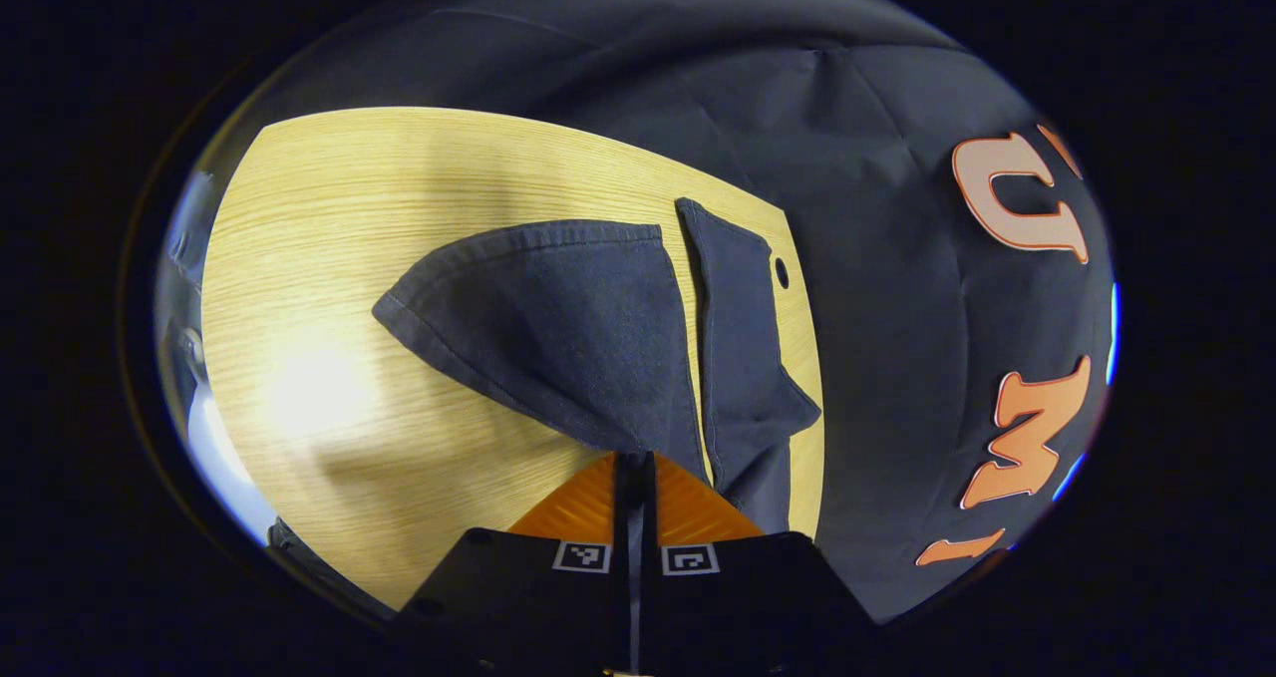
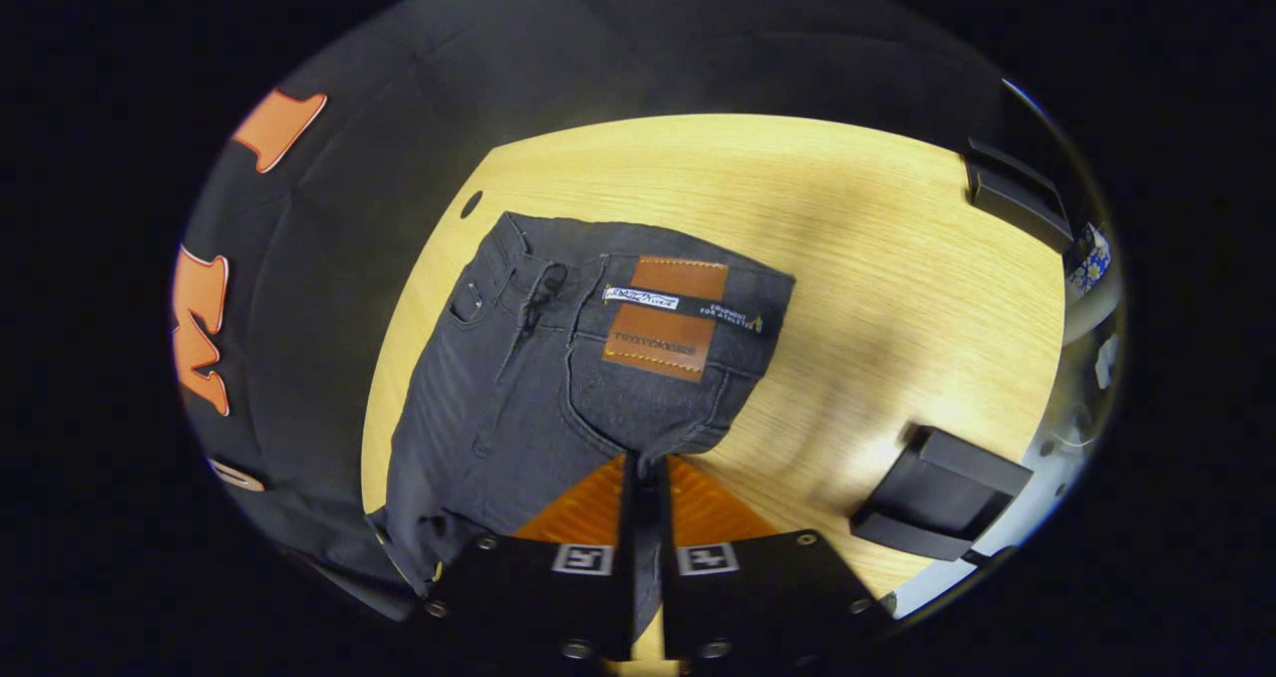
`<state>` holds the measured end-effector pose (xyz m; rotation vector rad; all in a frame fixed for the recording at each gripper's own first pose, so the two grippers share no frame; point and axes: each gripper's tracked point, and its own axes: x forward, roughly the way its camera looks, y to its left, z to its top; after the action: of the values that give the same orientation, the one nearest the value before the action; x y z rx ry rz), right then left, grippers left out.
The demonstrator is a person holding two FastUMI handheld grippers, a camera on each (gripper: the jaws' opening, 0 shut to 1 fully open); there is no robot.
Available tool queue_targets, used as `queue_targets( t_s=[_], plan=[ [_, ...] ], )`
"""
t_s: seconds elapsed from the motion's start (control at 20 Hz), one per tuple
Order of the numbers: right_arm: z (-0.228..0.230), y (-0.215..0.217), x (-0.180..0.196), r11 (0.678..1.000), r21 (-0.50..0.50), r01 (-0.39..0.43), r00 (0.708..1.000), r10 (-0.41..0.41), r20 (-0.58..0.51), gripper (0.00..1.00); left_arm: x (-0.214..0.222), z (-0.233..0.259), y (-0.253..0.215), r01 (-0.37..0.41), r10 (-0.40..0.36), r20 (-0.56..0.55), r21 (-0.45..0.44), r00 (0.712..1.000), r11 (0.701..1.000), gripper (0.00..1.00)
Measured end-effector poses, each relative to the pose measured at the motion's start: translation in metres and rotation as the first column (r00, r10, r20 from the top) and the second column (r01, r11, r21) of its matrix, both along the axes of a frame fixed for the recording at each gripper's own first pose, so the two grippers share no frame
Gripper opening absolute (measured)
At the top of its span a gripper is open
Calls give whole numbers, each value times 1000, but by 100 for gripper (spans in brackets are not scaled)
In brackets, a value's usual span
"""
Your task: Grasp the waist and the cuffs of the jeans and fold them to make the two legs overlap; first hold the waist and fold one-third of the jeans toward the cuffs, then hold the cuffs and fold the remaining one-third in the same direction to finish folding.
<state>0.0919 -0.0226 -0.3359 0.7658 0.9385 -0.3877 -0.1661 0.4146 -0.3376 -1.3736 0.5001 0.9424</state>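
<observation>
The jeans point(image 2: 558, 378) are dark grey denim, lying on the light wood tabletop point(image 2: 897, 258) close to the edge next to the black booth wall. In the right gripper view you get the waist end: the waistband with a brown leather patch point(image 2: 666, 316) on it, a belt loop and a pocket seam just below. The right hand-held gripper point(image 2: 646, 473) has its two orange fingers pressed together with a fold of that waist denim pinched between them, so it's clamped on the jeans, and the cloth there is lifted up off the wood.

In the left gripper view it's the other end: the cuffs point(image 1: 558, 308). One leg fans out wide with its hemmed edge on show, and the second leg point(image 1: 743, 358) runs alongside it nearer the tabletop's edge, just beside a small round hole point(image 1: 782, 273) in the wood. The left hand-held gripper point(image 1: 634, 468) is also closed, its fingers together on the denim of the wide leg, which rises up to them.

Further out, in the right gripper view, two black blocky objects sit on the tabletop: one point(image 2: 937, 507) near the gripper, another point(image 2: 1017, 193) at the far corner.
</observation>
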Motion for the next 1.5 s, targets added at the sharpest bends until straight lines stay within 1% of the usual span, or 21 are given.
queue_targets(
  t_s=[0.05,0.1,0.15,0.25,0.35,0.4,0.5,0.6,0.7,0.8,1.0,1.05,1.2,1.4,1.5],
  plan=[
    [2,1,-4,1000,11,-8,1000,8,-6,7,-1,0,-1,-3,3,-9,0,1000,1000,4],
    [4,1,-5,1000,11,-8,1000,8,-9,8,-4,0,-4,6,-6,-24,-3,1000,1000,4],
    [7,2,-1,1000,23,-17,1000,17,7,0,-1,3,-2,10,-10,-25,6,1000,1000,5],
    [21,3,-6,998,45,-45,999,43,30,0,-4,10,-4,24,-23,-60,16,998,1000,5],
    [41,3,-6,995,84,-51,997,46,60,0,-13,20,-7,35,-33,-112,11,993,999,5],
    [49,3,-7,994,91,-60,996,54,69,0,-13,29,-8,48,-46,-120,11,992,999,1],
    [64,14,3,993,86,-83,993,75,91,0,-11,42,-6,58,-54,-143,23,988,998,1],
    [78,27,19,990,90,-107,990,98,104,0,-7,56,-5,54,-54,-168,-1,984,999,1],
    [99,39,39,987,98,-129,985,116,130,0,1,65,0,54,-59,-199,-30,978,998,1],
    [117,48,61,983,104,-153,979,136,153,0,11,69,10,51,-62,-260,-50,964,997,1],
    [123,66,114,976,109,-189,974,172,148,0,45,65,40,13,-42,-340,-88,939,996,1],
    [122,69,128,974,110,-196,974,180,140,0,57,63,50,2,-34,-345,-93,938,996,1],
    [113,79,176,973,112,-202,975,189,118,0,100,55,79,-9,-35,-387,-112,922,994,1],
    [88,86,241,975,109,-192,979,184,84,0,175,46,116,-19,-34,-401,-127,916,992,1],
    [72,93,273,979,122,-166,985,160,61,0,213,39,137,20,-65,-399,-116,915,993,1]
  ],
)
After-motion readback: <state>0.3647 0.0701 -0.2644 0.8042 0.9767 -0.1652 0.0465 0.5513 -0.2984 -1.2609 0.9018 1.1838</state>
